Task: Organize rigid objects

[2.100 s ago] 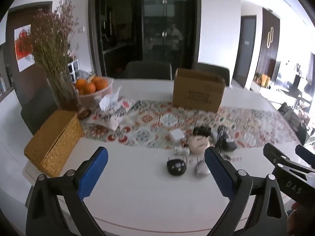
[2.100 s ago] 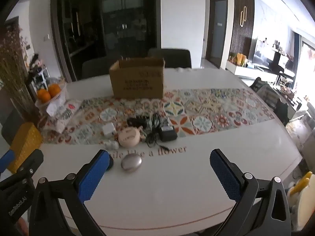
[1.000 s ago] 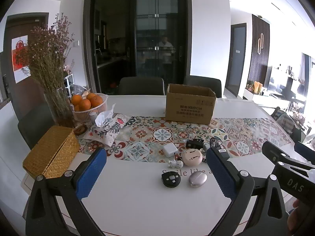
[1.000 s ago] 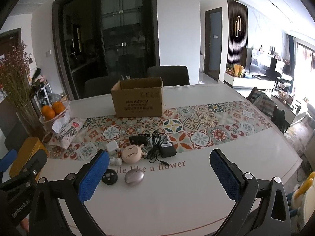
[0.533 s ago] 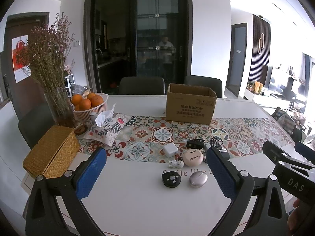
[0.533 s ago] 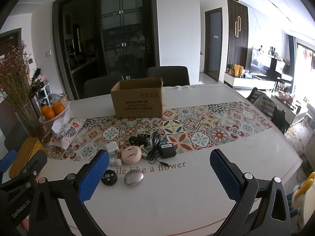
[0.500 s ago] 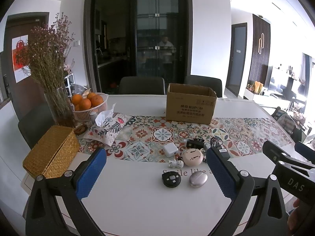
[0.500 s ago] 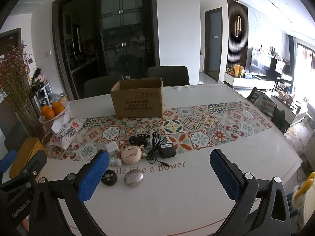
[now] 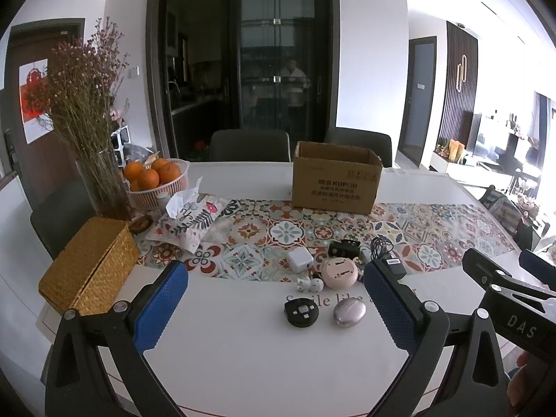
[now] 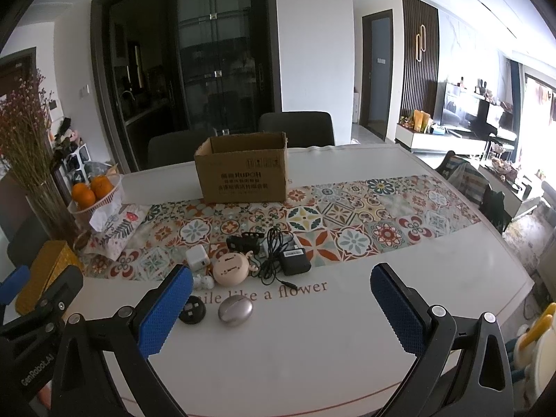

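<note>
Grippers first: we hold the left gripper (image 9: 274,299) and the right gripper (image 10: 281,299) low over the near edge of the white table (image 10: 312,347), both with jaws spread wide and nothing between them.

Just beyond, our small things lie in a loose cluster. Nearest are the round black puck (image 9: 301,313) and the silver oval case (image 9: 349,312), side by side on bare tabletop. In the left view both sit inside the span of the open jaws, slightly right of centre. In the right view they lie at the far left, the puck partly hidden behind the left finger. So we judge the left gripper better lined up for them. The silver case's long axis runs roughly across our view.

Behind these lie the white earbuds (image 9: 308,284), the pink round case (image 9: 339,273), the white charger cube (image 9: 300,259) and the black adapter with its cable (image 10: 290,255), at the edge of the patterned runner (image 10: 347,222).

Farthest back, centred on the runner and well apart from the cluster, stands the open cardboard box (image 10: 243,172), probably our destination.
</note>
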`<state>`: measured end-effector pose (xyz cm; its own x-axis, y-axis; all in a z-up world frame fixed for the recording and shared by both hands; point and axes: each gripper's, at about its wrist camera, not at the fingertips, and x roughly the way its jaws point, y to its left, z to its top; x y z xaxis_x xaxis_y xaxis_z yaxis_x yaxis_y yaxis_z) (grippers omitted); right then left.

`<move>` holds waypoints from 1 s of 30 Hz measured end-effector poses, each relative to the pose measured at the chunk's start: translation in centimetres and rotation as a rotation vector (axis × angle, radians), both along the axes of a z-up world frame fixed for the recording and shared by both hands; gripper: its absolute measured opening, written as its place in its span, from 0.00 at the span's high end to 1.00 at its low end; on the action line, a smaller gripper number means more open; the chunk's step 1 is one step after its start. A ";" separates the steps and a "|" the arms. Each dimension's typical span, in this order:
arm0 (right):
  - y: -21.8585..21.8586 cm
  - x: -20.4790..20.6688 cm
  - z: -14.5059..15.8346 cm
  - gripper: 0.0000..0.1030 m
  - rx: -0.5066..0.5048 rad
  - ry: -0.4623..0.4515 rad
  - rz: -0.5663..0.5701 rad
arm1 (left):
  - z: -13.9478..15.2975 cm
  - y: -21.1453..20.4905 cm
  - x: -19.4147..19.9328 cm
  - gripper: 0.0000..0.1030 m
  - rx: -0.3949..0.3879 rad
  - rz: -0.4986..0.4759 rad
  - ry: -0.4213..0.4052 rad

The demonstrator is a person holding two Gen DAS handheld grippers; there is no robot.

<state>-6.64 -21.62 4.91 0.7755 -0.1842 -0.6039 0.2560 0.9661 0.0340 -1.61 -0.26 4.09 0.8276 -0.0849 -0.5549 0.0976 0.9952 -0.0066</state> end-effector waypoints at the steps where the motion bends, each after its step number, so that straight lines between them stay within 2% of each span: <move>1: 0.0 0.0 -0.1 0.00 0.000 0.001 0.000 | -0.1 0.0 0.0 0.00 0.000 0.000 0.002; 11: -0.2 0.6 -1.3 0.00 0.001 0.035 0.028 | -1.0 -0.6 0.5 0.00 0.004 0.020 0.039; 17: -0.7 2.2 -3.0 0.00 0.010 0.104 0.078 | -3.5 -1.5 1.6 0.00 0.011 0.041 0.158; 23: -0.7 4.0 -5.4 0.01 0.020 0.179 0.146 | -5.7 -1.4 2.0 0.00 0.035 0.083 0.207; 25: -0.4 4.8 -6.3 0.01 0.019 0.213 0.166 | -6.6 -1.1 2.9 0.00 0.039 0.078 0.246; 30: 0.9 7.1 -8.2 0.02 0.015 0.274 0.200 | -8.3 -0.3 5.1 0.00 0.079 0.045 0.282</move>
<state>0.47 -20.70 -3.33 0.6038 -0.0342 -0.7964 0.0629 0.9980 0.0049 3.51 -0.56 -4.25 0.6413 0.0010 -0.7673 0.0592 0.9970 0.0508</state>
